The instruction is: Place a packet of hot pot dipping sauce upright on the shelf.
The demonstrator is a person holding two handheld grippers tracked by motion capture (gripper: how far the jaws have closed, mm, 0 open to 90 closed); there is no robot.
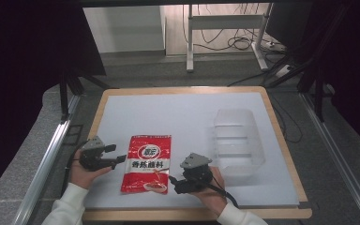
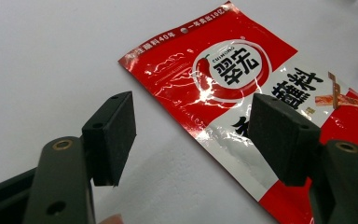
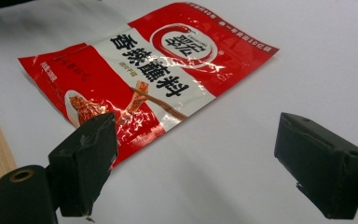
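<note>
Red glossy foil seasoning pouch (image 1: 147, 164) lay flat on white tabletop (image 1: 187, 117), left of clear plastic bin (image 1: 238, 140). Light, floppy, slick; pinch an edge. Left hand-held gripper (image 1: 117, 158) and right hand-held gripper (image 1: 173, 183) flanked pouch, both released, empty.

One red seasoning packet (image 1: 147, 164), one clear plastic container (image 1: 238, 140), two handheld grippers, left (image 1: 117, 158) and right (image 1: 172, 183), one white table mat (image 1: 168, 117).

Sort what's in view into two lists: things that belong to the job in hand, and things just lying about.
In the job:
red seasoning packet
left gripper, open
right gripper, open
clear plastic bin, probably its destination

Lying about:
cables on the floor
white desk frame
</note>
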